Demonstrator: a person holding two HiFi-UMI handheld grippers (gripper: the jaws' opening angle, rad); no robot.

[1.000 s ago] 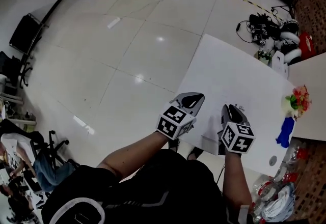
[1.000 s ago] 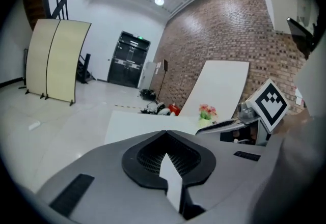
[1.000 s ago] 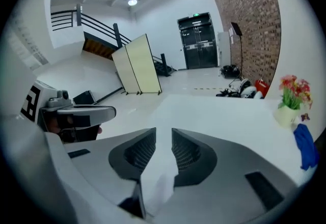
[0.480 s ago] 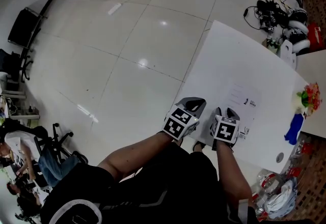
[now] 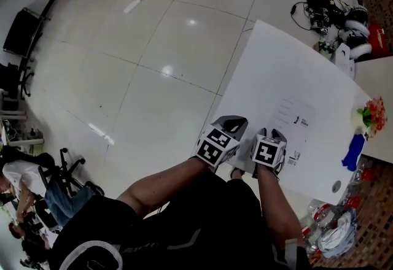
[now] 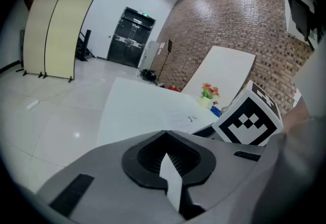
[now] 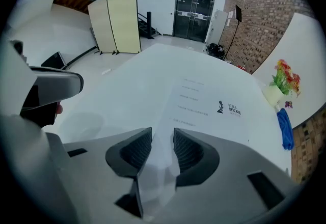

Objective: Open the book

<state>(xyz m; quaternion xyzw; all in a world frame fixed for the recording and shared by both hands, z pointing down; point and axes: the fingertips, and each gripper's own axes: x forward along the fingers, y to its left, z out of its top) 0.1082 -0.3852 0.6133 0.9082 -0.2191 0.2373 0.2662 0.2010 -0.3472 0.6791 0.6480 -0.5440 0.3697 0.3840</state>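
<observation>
From above, the white worktop (image 5: pixel 276 60) runs away at a slant, and the book (image 5: pixel 293 123) lies flat on it close to the near edge, white cover up. Both tools sit at that near edge. The left hand-held gripper (image 5: pixel 232 120) is by the near left corner, clear of the book. The right hand-held gripper (image 5: pixel 274 135) is tipped steeply down over the book's near left part.

The head view cannot show how the jaws stand, but each tool's own camera does. The left gripper view has the jaws pressed together, with a thin white sliver standing in the seam; I cannot tell what it is. The book lies ahead and to its right, beside the right tool's marker cube (image 6: pixel 249 116).

In the right gripper view the jaws are spread and have just been opening. The book's left edge runs up out of the gap, and something pale and filmy shows low between the pads, which do not press on it. Only here are the cover's lines of print and small dark emblem clear.

Flowers (image 7: pixel 285 78) and a blue object (image 7: pixel 285 129) stand at the worktop's right edge. The gripper views add a brick wall (image 6: pixel 229 29), black doors (image 7: pixel 192 11) and a folding screen (image 7: pixel 121 19). Only the head view shows cables and gear (image 5: pixel 334 14) on the floor past the far corner.
</observation>
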